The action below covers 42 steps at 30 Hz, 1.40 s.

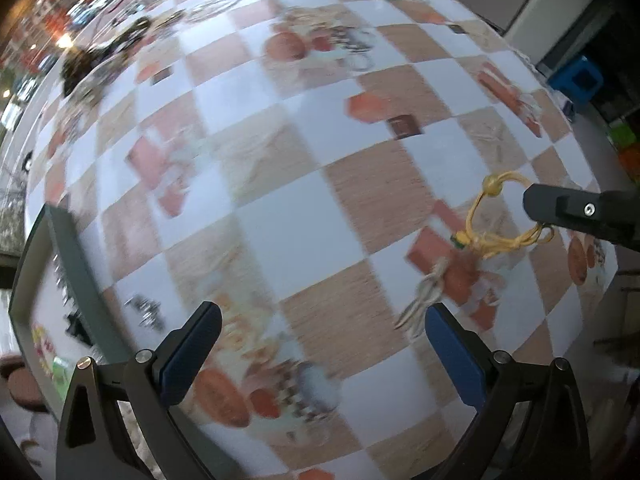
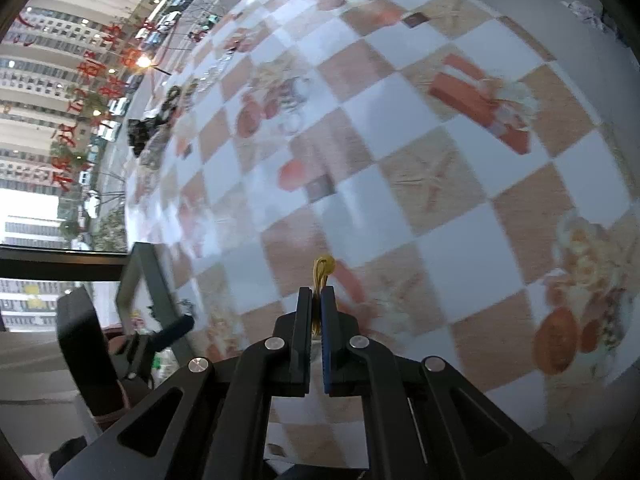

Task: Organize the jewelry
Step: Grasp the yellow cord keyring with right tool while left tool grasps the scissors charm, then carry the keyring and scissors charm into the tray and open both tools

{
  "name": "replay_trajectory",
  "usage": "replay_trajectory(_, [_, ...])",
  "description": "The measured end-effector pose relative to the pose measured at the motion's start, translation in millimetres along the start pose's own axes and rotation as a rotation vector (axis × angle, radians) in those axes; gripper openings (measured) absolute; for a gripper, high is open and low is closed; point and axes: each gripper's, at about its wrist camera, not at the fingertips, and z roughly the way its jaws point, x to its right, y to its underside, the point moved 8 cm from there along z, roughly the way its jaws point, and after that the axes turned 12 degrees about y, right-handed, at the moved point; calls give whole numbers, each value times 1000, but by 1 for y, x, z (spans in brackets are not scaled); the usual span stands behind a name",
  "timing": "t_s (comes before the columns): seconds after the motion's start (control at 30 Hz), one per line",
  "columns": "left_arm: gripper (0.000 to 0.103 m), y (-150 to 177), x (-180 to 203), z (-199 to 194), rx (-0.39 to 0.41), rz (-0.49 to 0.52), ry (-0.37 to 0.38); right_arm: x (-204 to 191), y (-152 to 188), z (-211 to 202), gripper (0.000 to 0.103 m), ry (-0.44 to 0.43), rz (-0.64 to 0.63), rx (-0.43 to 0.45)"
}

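- The right hand-held gripper (image 2: 317, 292) is pressed together, pinching a yellow cord bracelet (image 1: 486, 216); in its own view a yellow knot of the cord sticks out just past the fingertips.
- In the left wrist view the bracelet hangs as a loop from the right hand-held gripper's black tip at the right edge, above the desk (image 1: 280, 184), with a round yellow bead at the top, a small green bead lower down and a pale tassel (image 1: 424, 300) trailing below.
- The left hand-held gripper (image 1: 322, 326) is spread wide, its blue-padded fingers (image 1: 192, 352) holding nothing, pointing down at the desk.
- The desk carries a checked cloth of white and tan squares printed with orange and red food pictures; the print is blurred and no words on it can be read.
- A dark-framed tray (image 1: 74, 256) lies at the left edge of the desk, just beside the left hand-held gripper; its contents are too blurred to name.
- A dark heap of other jewelry (image 1: 84, 64) sits at the far left of the desk, well apart from both grippers.
- Beyond the desk, red characters (image 2: 92, 92) show against tall buildings; they are too distorted to read.
- A blue stool (image 1: 578, 80) stands past the desk's right edge.
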Motion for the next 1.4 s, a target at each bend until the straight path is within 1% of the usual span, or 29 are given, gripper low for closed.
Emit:
replay_trajectory(0.1, [103, -5, 19, 9, -7, 54, 11, 18, 1, 0, 4, 22, 26, -5])
replay_trajectory(0.17, [94, -7, 33, 17, -18, 99, 15, 28, 2, 1, 4, 33, 42, -9])
replay_trajectory(0.2, [88, -7, 39, 24, -37, 126, 12, 32, 3, 1, 4, 37, 47, -10])
replay_trajectory(0.33, [70, -3, 55, 41, -88, 175, 9, 44, 5, 2, 4, 47, 65, -15])
replay_trajectory(0.47, [69, -5, 61, 43, -87, 194, 8, 48, 6, 3, 4, 50, 68, -16])
replay_trajectory(0.5, [62, -6, 62, 42, -83, 194, 12, 49, 6, 3, 4, 50, 69, -18])
replay_trajectory(0.53, [46, -7, 64, 42, -76, 198, 15, 49, 6, 3, 4, 50, 70, -19])
replay_trajectory(0.57, [37, -5, 65, 41, -71, 203, 18, 49, 6, 3, 4, 51, 71, -19])
replay_trajectory(0.6, [23, -7, 67, 41, -72, 209, 23, 49, 6, 3, 4, 51, 70, -19])
replay_trajectory(0.63, [23, -6, 73, 41, -75, 209, 28, 49, 7, 3, 4, 50, 70, -18])
replay_trajectory(0.73, [23, -13, 70, 37, -72, 170, 71, 48, 7, 2, 4, 51, 65, -16])
replay_trajectory(0.83, [23, -17, 57, 25, -52, 121, 108, 43, 5, 0, 4, 50, 54, -11])
replay_trajectory(1.0, [23, -17, 37, -2, -10, 39, 145, 29, 2, -2, 4, 46, 29, -8])
replay_trajectory(1.17, [23, -12, 18, -23, 32, -20, 143, 4, 1, -3, 4, 38, -18, -6])
replay_trajectory(1.23, [23, 3, 0, -36, 54, -48, 140, -10, 2, -4, 4, 33, -46, -7])
replay_trajectory(1.4, [23, 13, -37, -61, 105, -123, 120, -47, 4, -2, 4, 21, -119, -12])
